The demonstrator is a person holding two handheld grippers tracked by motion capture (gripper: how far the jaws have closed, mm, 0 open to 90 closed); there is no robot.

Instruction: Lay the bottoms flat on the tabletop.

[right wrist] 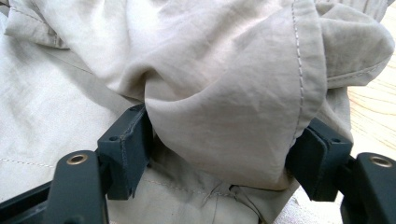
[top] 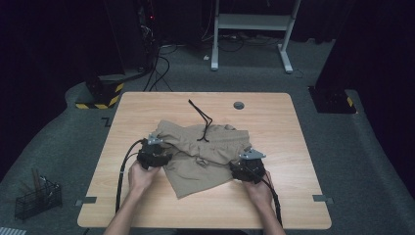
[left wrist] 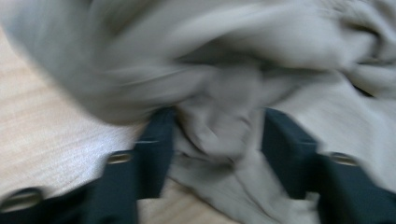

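Observation:
A pair of crumpled beige shorts (top: 205,152) lies in the middle of the wooden table (top: 147,205), its black drawstring (top: 201,120) trailing toward the far edge. My left gripper (top: 164,148) is at the shorts' left edge. In the blurred left gripper view its jaws (left wrist: 217,135) stand wide apart with a loose bunch of cloth (left wrist: 219,121) between them. My right gripper (top: 244,156) is at the shorts' right edge. In the right gripper view its jaws (right wrist: 224,149) are also spread wide, and a stitched hem fold (right wrist: 224,93) bulges between and over them.
A round cable hole (top: 238,105) sits near the table's far edge. On the floor to the left stands a wire basket (top: 36,198); a white desk frame (top: 252,29) stands beyond the table. Bare wood surrounds the shorts on all sides.

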